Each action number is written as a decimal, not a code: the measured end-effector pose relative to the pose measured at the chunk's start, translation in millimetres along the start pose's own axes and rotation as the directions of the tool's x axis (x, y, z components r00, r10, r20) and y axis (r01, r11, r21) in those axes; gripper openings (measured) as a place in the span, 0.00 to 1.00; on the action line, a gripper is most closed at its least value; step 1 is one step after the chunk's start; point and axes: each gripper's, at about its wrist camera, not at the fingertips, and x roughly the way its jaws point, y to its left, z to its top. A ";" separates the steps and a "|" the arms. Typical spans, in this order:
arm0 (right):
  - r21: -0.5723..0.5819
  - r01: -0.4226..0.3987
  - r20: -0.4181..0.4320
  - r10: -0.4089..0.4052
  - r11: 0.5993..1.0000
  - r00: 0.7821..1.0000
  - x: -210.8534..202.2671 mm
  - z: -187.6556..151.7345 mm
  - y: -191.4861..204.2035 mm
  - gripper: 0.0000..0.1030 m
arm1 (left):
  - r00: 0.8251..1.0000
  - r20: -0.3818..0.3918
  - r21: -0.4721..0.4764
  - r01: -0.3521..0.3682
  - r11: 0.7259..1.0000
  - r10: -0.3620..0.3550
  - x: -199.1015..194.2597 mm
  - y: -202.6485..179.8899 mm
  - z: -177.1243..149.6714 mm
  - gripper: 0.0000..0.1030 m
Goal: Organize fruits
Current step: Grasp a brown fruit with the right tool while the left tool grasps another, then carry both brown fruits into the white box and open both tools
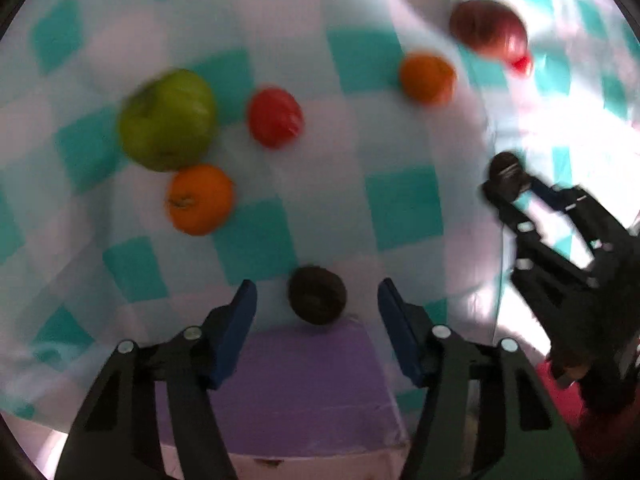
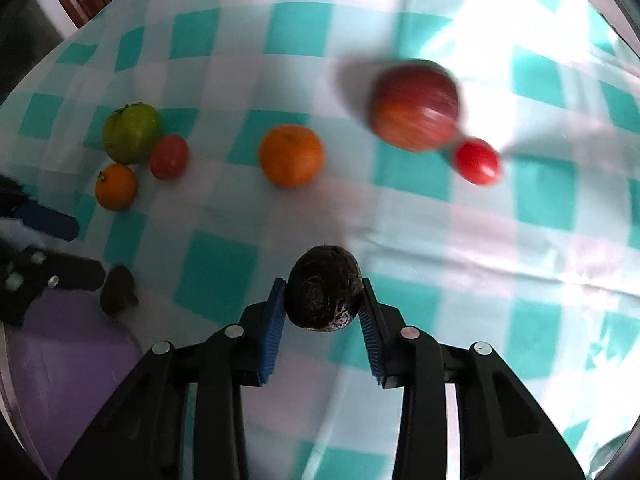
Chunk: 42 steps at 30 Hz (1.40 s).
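Already clamped right gripper (image 2: 323, 312) on one dark fruit (image 2: 324, 288) over the checked cloth (image 2: 400, 220); straddled another dark fruit (image 1: 317, 295) with left gripper (image 1: 317, 312) unclenched. Probably called for closing, then lifting toward purple tray (image 1: 304, 392).

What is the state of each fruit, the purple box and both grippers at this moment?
Right gripper: shut on a dark fruit.
Left gripper: open around a second dark fruit, pads not touching.
Green fruit: resting on cloth.
Oranges: resting, apart.
Tomatoes: resting.
Red apple: resting, blurred.
Purple box: contents hidden.
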 end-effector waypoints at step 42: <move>-0.002 -0.045 0.103 0.045 0.999 0.994 -100.8 -69.7 -126.9 0.36 | 0.957 -0.063 0.074 -0.280 0.957 0.284 15.1 -68.1 -24.1 0.37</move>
